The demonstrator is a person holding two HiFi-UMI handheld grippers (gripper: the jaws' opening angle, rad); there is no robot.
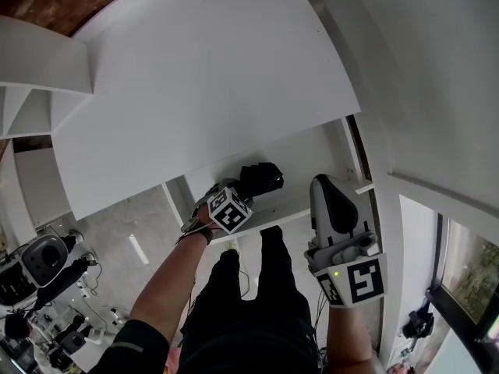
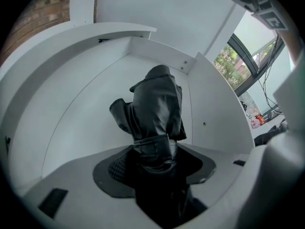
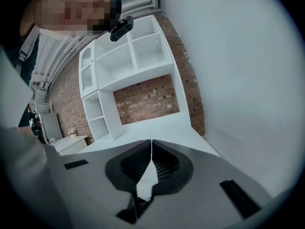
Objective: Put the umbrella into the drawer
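Observation:
A folded black umbrella (image 1: pixel 262 178) lies inside the open white drawer (image 1: pixel 312 156) under the cabinet top. My left gripper (image 1: pixel 246 188) points steeply down into the drawer. In the left gripper view the umbrella (image 2: pixel 157 113) stands between the widely spread jaws of that gripper (image 2: pixel 155 162), its far end toward the drawer's back corner (image 2: pixel 190 66). The pads do not seem to press on it. My right gripper (image 1: pixel 326 187) hovers over the drawer's right end. Its jaws (image 3: pixel 151 149) are shut with nothing between them.
The white cabinet top (image 1: pixel 203 76) overhangs the drawer. My black-trousered legs (image 1: pixel 249 302) stand in front of it. Equipment and cables (image 1: pixel 39 267) clutter the floor at the lower left. A window (image 1: pixel 468 279) is at the right. White shelving (image 3: pixel 128 61) stands against a brick wall (image 3: pixel 147 99).

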